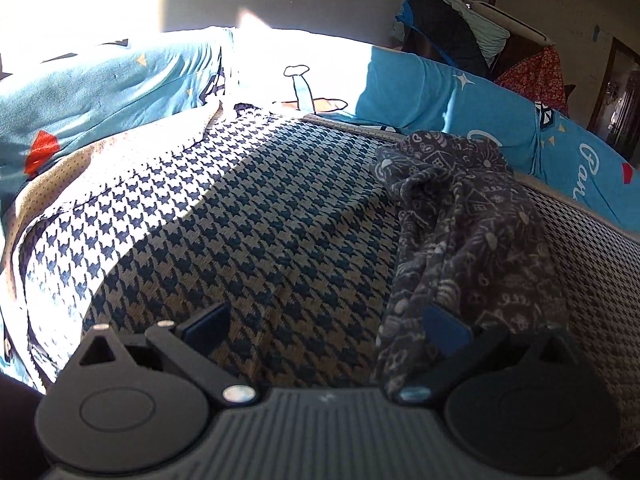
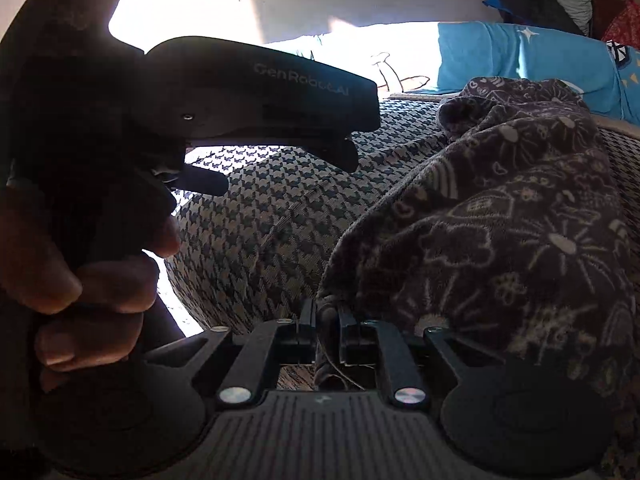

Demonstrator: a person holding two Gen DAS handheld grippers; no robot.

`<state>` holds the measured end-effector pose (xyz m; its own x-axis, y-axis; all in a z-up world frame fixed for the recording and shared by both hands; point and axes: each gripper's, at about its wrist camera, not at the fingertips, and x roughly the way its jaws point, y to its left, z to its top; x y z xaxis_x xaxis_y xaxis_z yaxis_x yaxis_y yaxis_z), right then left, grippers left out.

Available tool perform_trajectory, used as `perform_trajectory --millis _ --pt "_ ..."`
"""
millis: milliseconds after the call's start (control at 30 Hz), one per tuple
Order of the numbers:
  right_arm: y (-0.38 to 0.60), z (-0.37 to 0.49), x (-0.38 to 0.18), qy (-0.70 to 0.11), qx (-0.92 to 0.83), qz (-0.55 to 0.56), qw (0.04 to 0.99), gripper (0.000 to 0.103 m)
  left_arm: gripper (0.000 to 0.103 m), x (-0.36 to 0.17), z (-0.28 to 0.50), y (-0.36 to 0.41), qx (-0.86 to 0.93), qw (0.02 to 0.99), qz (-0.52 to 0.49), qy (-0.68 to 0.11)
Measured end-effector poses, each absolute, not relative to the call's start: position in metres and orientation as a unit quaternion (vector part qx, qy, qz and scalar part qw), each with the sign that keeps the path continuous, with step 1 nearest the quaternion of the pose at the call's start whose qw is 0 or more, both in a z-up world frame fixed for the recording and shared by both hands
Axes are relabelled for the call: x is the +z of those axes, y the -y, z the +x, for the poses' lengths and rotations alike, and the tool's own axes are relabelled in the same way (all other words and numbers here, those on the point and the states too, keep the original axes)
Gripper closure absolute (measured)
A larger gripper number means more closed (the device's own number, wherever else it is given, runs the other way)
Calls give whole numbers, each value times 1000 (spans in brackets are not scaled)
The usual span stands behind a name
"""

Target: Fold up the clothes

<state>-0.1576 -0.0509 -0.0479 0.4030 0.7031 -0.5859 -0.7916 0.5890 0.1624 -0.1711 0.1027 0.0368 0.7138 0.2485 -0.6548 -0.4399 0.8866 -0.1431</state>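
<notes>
A dark fleece garment (image 1: 468, 232) with pale doodle prints lies bunched on the houndstooth bed cover (image 1: 256, 216). My left gripper (image 1: 326, 326) stands open just above the cover, and its right finger (image 1: 444, 330) lies against the garment's near edge. Nothing is between its fingers. In the right wrist view the garment (image 2: 500, 220) fills the right half. My right gripper (image 2: 327, 322) has its fingers close together, with a raised edge of the garment pinched between them. The left gripper's black housing (image 2: 260, 92) shows at upper left, held by a person's hand (image 2: 100, 280).
Blue printed pillows or bedding (image 1: 440, 88) line the far side of the bed, with more blue bedding (image 1: 100, 92) at the left. Bright sunlight washes out the far left. A pile of cloth and furniture (image 1: 460, 28) stands behind the bed at upper right.
</notes>
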Motion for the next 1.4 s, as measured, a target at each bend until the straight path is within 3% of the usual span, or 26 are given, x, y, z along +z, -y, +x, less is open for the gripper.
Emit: perform_trajectory --millis 67,600,1100,1400 --pt "52 -162 -47 -307 457 -82 831 74 0 37 -164 -95 179 916 -126 -335" --pt "131 -184 -14 -276 402 -83 869 75 0 34 -147 -68 145 921 -104 -347" --pt "146 -137 -4 -233 256 -42 937 75 0 19 -124 -45 143 915 -69 -370" --pt "130 -139 -32 -285 266 -94 916 73 0 -6 -135 -55 144 887 -103 -426"
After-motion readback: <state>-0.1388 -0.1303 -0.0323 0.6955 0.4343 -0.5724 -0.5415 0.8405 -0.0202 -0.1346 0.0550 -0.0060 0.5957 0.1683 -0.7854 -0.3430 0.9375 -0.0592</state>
